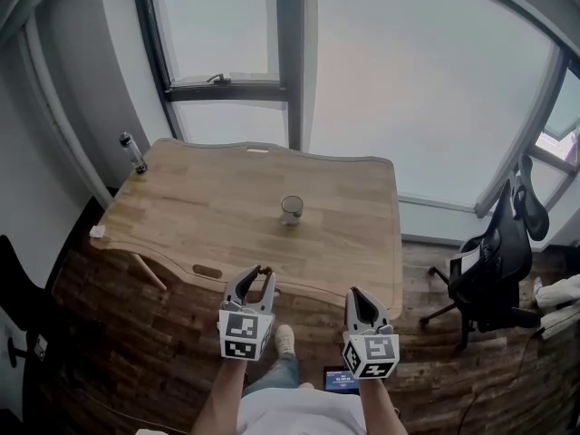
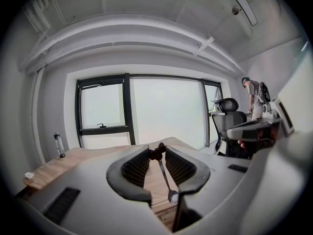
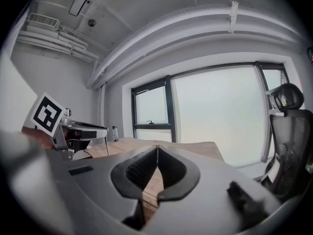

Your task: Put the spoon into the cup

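Observation:
A glass cup [image 1: 291,209] stands near the middle of the wooden table [image 1: 199,207]. My left gripper [image 1: 259,276] hovers at the table's near edge, short of the cup. It is shut on the dark handle end of the spoon [image 2: 165,177], and the metal bowl of the spoon hangs down between the jaws. In the left gripper view the cup is hidden behind my left gripper [image 2: 157,152]. My right gripper [image 1: 356,295] is beside it on the right with its jaws together and nothing in them. My right gripper [image 3: 157,148] points across the table toward the window.
A clear bottle [image 1: 133,152] stands at the table's far left corner, and a small white object [image 1: 97,232] lies at its left edge. A black office chair [image 1: 494,261] is on the floor to the right. A person [image 2: 254,97] stands beyond it.

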